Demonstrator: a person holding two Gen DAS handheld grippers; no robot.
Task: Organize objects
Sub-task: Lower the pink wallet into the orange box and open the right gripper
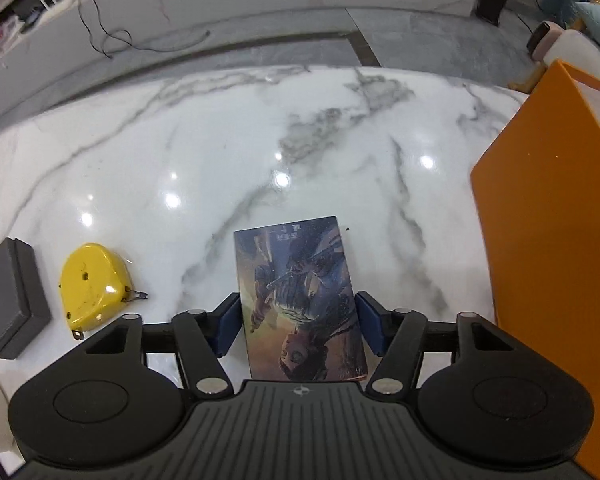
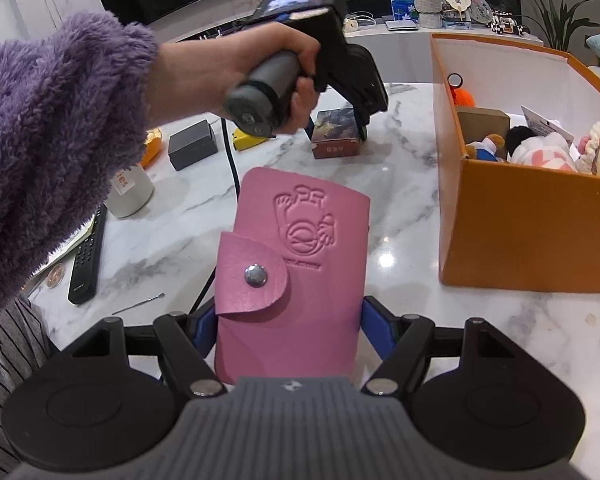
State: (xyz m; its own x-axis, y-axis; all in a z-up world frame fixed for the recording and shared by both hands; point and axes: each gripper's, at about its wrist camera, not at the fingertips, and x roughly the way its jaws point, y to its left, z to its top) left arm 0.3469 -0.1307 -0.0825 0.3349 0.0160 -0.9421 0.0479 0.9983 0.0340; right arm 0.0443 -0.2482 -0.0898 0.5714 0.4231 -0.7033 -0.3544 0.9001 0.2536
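Note:
My left gripper (image 1: 298,326) is shut on a small picture box (image 1: 300,300) with a figure printed on its lid, its blue pads against both sides. The right wrist view shows the same box (image 2: 334,132) resting on the marble table (image 2: 400,184) under the left gripper (image 2: 336,120). My right gripper (image 2: 288,340) is shut on a pink leather card wallet (image 2: 296,264) with a snap flap, held above the table. An open orange box (image 2: 516,240) stands at the right and also shows in the left wrist view (image 1: 556,248).
Inside the orange box lie several plush toys (image 2: 540,148). A yellow tape measure (image 1: 94,284) and a dark grey box (image 1: 10,300) lie at the left. A white cup (image 2: 130,190), a black remote (image 2: 86,256) and a thin metal pick (image 2: 140,303) lie at the left.

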